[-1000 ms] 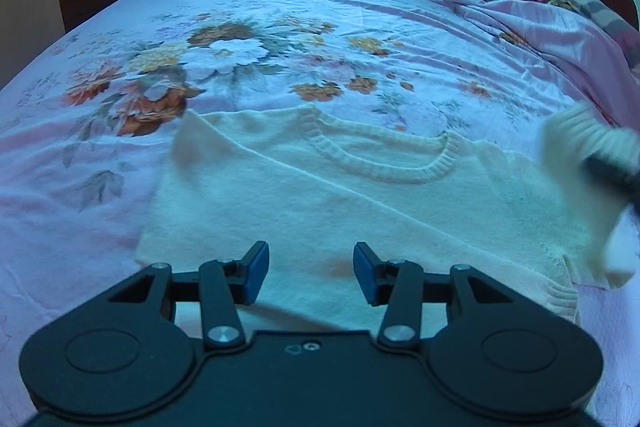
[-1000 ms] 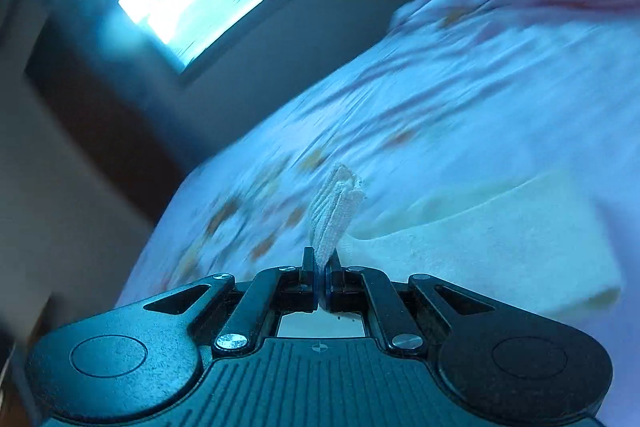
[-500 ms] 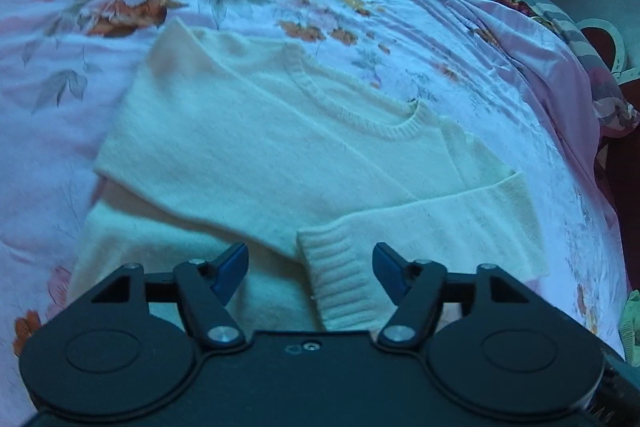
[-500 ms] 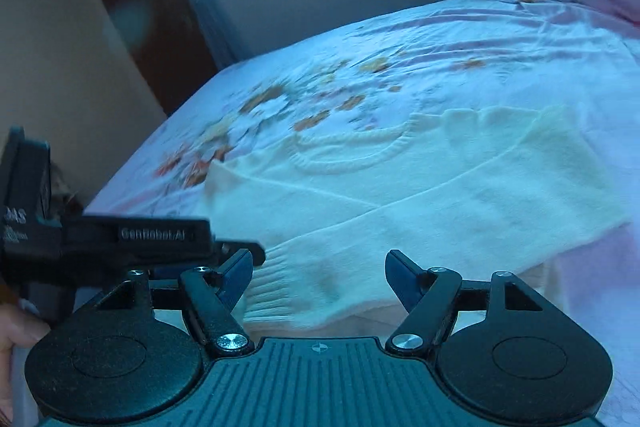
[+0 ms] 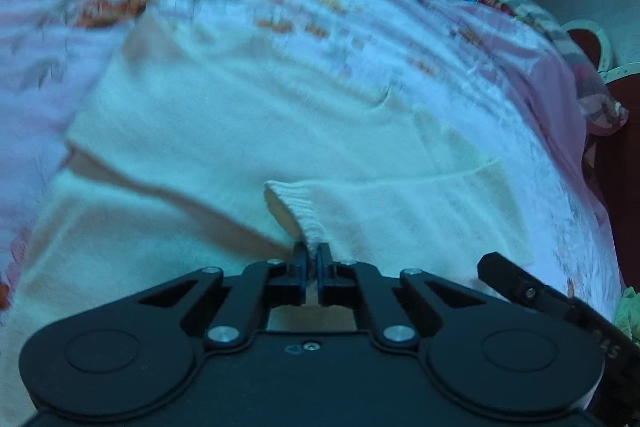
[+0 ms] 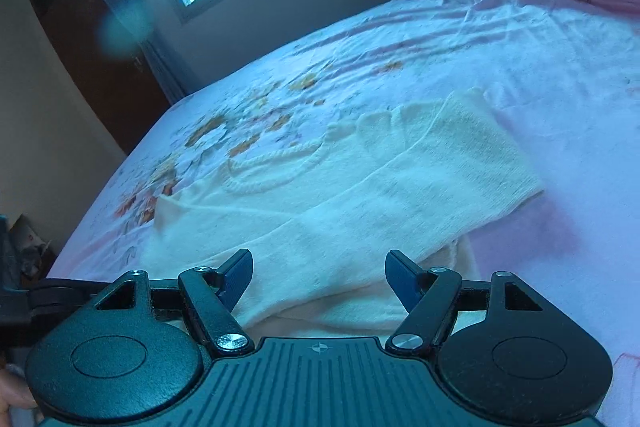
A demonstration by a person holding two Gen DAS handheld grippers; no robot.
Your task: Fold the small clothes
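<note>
Low in the middle of the left view, the left claw (image 5: 313, 251) pinches the sleeve cuff (image 5: 298, 207) of the cream sweater (image 5: 224, 131) on the bed (image 5: 460, 75). That sleeve runs right. The right claw (image 6: 319, 281) is wide and holds nothing.

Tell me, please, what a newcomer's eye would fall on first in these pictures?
Probably the cream knitted sweater spread on the floral bedsheet, one sleeve folded across its front. Next, the left gripper, shut on that sleeve's ribbed cuff, and the right gripper open above the sweater's near edge.
</note>
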